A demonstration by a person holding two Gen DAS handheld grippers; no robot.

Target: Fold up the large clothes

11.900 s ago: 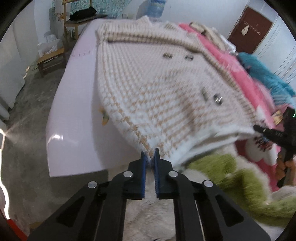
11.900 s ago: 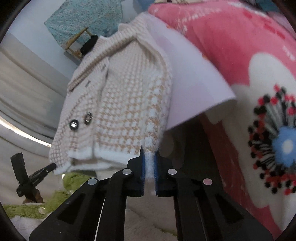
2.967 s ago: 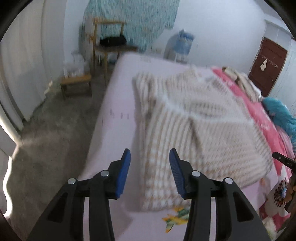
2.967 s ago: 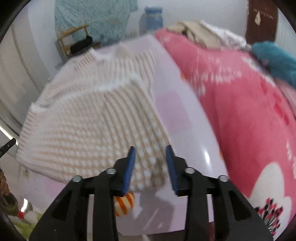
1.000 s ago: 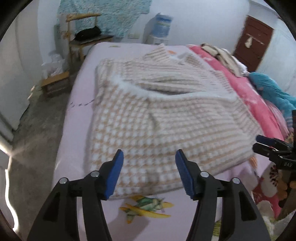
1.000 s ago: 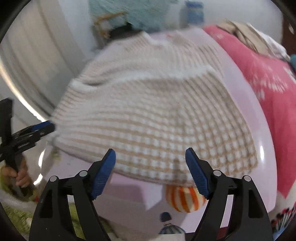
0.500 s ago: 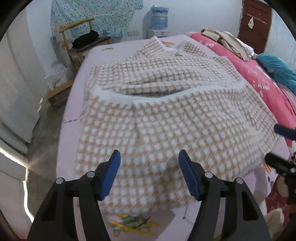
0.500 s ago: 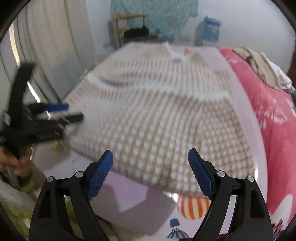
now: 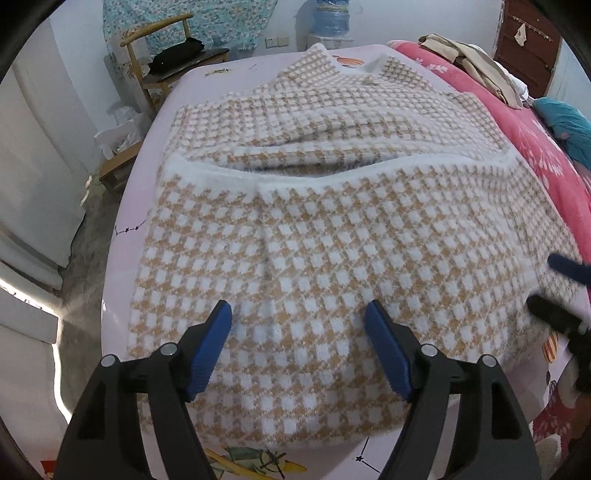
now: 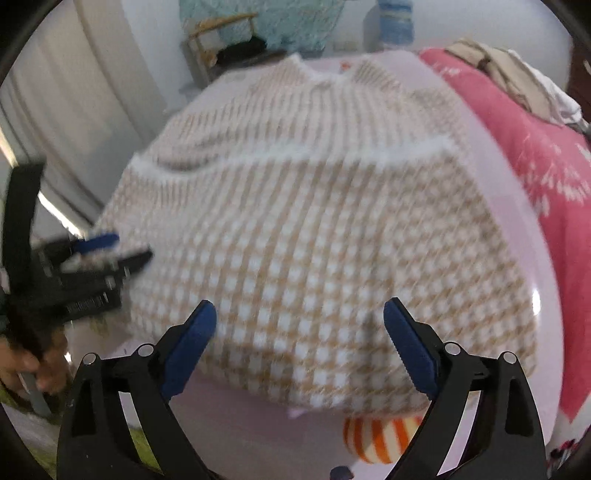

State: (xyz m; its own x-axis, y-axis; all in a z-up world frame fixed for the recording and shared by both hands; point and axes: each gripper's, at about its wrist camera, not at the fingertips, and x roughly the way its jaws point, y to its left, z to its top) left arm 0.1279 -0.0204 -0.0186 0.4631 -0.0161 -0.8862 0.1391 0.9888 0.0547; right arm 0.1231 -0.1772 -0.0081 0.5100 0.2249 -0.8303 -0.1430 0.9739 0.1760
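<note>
A beige-and-white checked knit coat point(image 9: 332, 236) lies on a pale pink bedsheet point(image 9: 122, 295), its lower half folded up so a white fuzzy hem runs across the middle. My left gripper point(image 9: 299, 314) hovers over the near fold, jaws opening, nothing between them. In the right wrist view the same coat point(image 10: 314, 229) looks blurred. My right gripper point(image 10: 300, 308) stands over its near edge, jaws opening wide and empty. Each gripper shows in the other's view: the right one point(image 9: 554, 291) at the coat's right edge, the left one point(image 10: 107, 251) at its left edge, held by a hand.
A pink flowered blanket point(image 9: 546, 147) covers the bed's right side, with beige clothes point(image 9: 469, 62) and a teal garment point(image 9: 569, 125) on it. A wooden chair point(image 9: 166, 66) and a water bottle point(image 9: 332, 18) stand beyond the bed's far end. Bare floor point(image 9: 85, 266) lies to the left.
Both grippers have let go of the coat, which now lies folded, and their jaws have widened. The left gripper has moved right and closer over the near fold.
</note>
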